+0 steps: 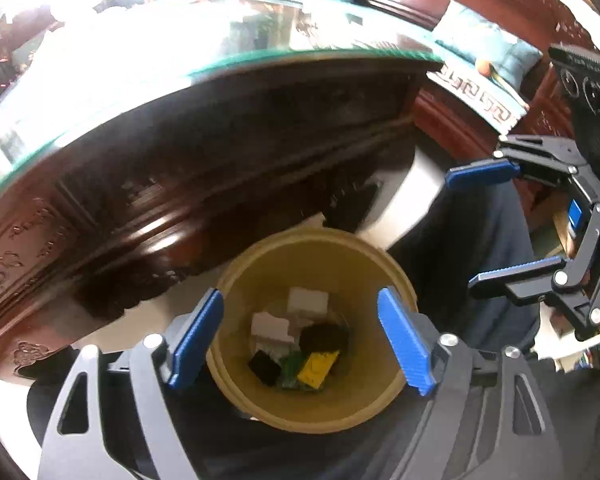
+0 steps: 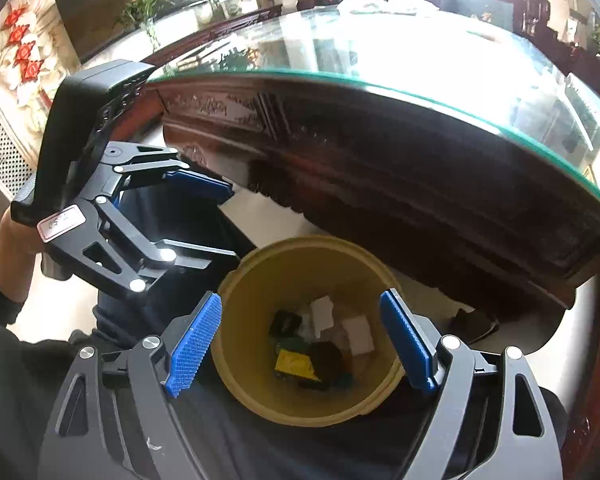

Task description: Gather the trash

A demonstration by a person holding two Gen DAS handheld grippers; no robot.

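- A round yellow-tan bin (image 1: 260, 280) stands upright and open-topped on the pale floor, just beside the dark carved wooden side of the glass-topped table; its rim (image 2: 312, 244) is thick and rolled.
- Trash lies at the bottom of the bin in a loose heap:
- white paper scraps (image 1: 308, 300), a few pieces, toward the far side;
- a yellow wrapper (image 1: 318, 366), flat, on the near side;
- a black square piece (image 1: 264, 366) just beside the yellow one;
- a dark round lump (image 2: 326, 356) in the middle;
- a bit of green (image 1: 292, 368) showing between the pieces.
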